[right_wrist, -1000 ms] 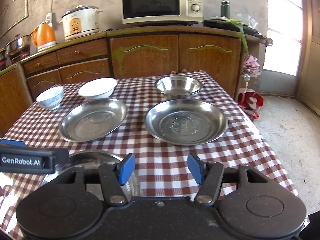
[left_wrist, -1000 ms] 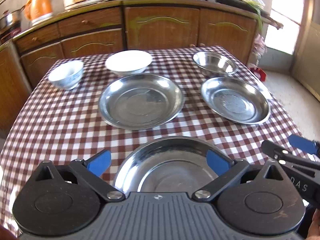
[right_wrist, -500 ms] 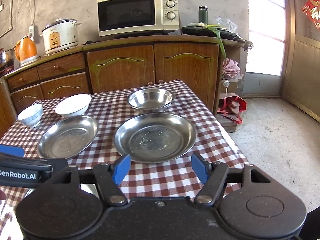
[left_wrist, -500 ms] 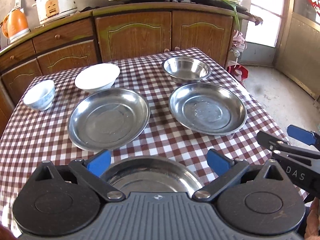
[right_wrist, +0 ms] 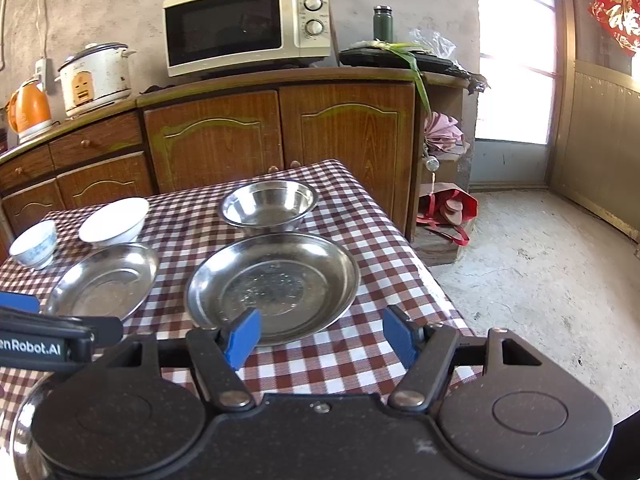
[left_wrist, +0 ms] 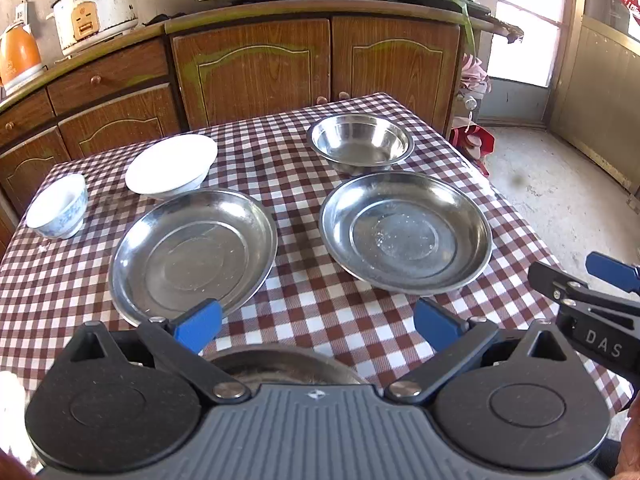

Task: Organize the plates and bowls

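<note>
The left gripper hangs tilted down over the near edge of the table, its blue-padded jaws spread wide with nothing between them. The right gripper is just beside it toward the table's right edge, tilted less steeply, its jaws also parted and empty. In the left wrist view, the right gripper's fingers reach in from the right.
</note>
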### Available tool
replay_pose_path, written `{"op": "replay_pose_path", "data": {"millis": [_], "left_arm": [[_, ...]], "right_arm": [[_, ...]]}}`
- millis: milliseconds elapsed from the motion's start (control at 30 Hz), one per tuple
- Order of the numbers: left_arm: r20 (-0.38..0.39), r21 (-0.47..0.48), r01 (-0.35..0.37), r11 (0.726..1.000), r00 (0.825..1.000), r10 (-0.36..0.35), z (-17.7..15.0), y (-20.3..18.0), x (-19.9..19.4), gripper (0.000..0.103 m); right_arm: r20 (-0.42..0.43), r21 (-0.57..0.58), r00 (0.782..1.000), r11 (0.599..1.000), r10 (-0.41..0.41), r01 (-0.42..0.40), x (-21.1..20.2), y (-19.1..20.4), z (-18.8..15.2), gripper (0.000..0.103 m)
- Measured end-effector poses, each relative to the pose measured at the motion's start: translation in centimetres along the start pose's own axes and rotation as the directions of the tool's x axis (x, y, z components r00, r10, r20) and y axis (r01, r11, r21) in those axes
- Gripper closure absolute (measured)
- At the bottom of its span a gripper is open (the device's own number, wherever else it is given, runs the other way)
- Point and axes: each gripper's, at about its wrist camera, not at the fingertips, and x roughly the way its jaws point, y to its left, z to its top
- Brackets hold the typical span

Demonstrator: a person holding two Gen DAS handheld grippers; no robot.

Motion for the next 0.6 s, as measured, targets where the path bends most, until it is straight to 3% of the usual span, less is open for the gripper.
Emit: {"op": "replay_pose_path", "data": {"millis": [600], "left_arm": [[-0.05,0.002,-0.045,0.999,0.998,0.045,2.8,-0.9,6.2,0.0]], "right_arm": [[-0.047,0.025,0.999,0.999,-0.029,0.03,6.7,-3.1,1.7,0.023]]}}
